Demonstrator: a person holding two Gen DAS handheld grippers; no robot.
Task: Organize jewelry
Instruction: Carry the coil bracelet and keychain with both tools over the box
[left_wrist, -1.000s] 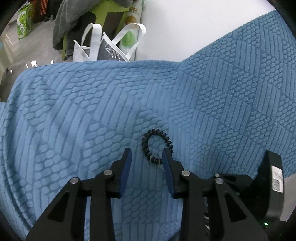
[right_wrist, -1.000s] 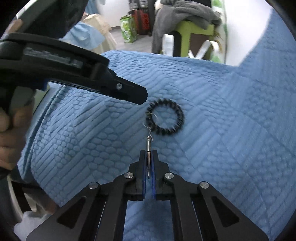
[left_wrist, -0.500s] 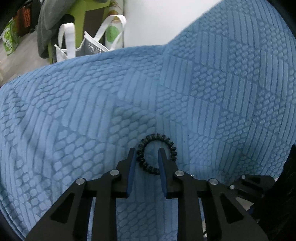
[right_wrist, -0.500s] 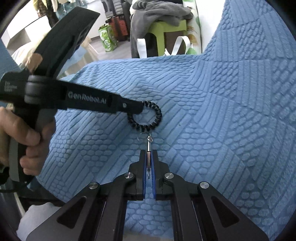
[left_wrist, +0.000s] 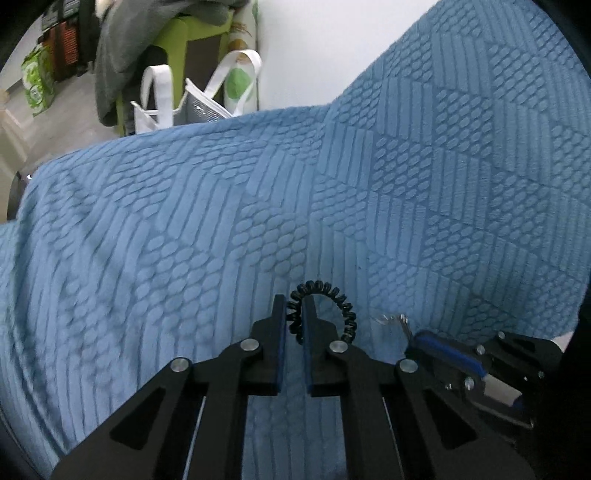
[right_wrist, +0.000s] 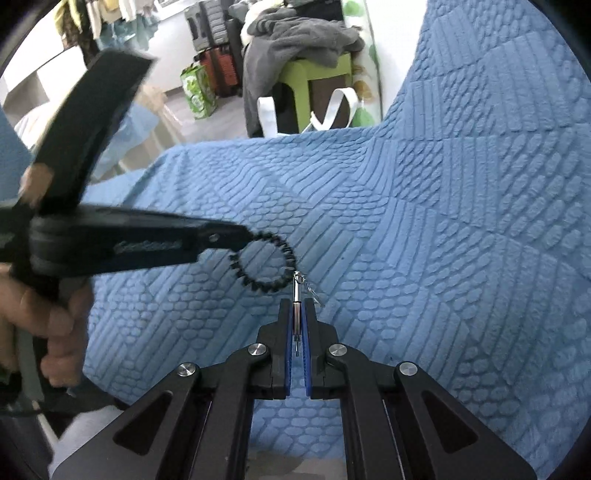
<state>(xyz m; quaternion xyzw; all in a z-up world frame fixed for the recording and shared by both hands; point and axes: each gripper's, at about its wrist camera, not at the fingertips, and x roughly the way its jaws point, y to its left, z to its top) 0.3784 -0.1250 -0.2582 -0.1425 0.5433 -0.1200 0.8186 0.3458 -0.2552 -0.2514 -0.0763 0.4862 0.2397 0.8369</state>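
Matt black plastic tongs (left_wrist: 294, 319) grip a black coiled bracelet (left_wrist: 325, 308) above ribbed blue cloth bedspread (left_wrist: 184, 221); a shiny metal clasp (right_wrist: 296, 295).

1 black bead bracelet (left_wrist: 325, 306), 1 silver clasp (right_wrist: 297, 295), 2 grippers, 1 blue blanket (left_wrist: 443, 184).

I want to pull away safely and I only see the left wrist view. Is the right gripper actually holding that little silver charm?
Observer: Yes, the right gripper has its jaws shut on the thin silver metal charm.
Operator: Does it touch the bracelet?
Observer: Its top links sit against the lower right edge of the black coiled bracelet.
Operator: And my grip?
Observer: Side-on, the left gripper covers only the bracelet's upper left rim.
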